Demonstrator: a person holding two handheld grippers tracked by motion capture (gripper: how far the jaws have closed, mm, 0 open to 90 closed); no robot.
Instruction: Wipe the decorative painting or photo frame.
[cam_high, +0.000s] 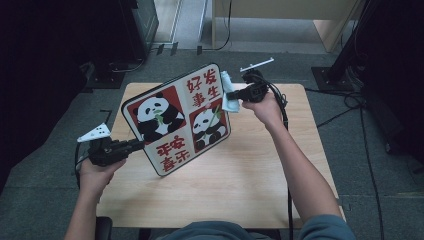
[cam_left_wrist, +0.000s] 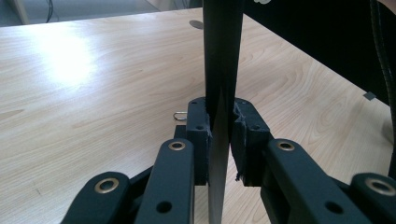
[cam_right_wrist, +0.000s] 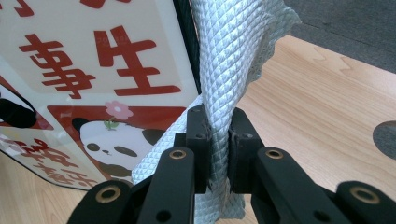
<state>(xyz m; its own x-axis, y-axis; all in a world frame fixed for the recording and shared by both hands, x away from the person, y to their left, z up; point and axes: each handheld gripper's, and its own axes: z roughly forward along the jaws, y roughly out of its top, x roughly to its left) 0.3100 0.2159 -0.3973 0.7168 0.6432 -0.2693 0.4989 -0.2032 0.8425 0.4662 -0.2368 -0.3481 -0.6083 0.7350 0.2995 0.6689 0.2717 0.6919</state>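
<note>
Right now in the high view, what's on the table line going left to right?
left gripper → panda board → cloth → right gripper → right hand

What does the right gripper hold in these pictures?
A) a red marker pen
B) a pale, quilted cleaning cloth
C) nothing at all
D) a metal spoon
B: in the right gripper view the right gripper is shut on the pale, quilted cleaning cloth, beside the edge of the square panda-printed board.
</note>
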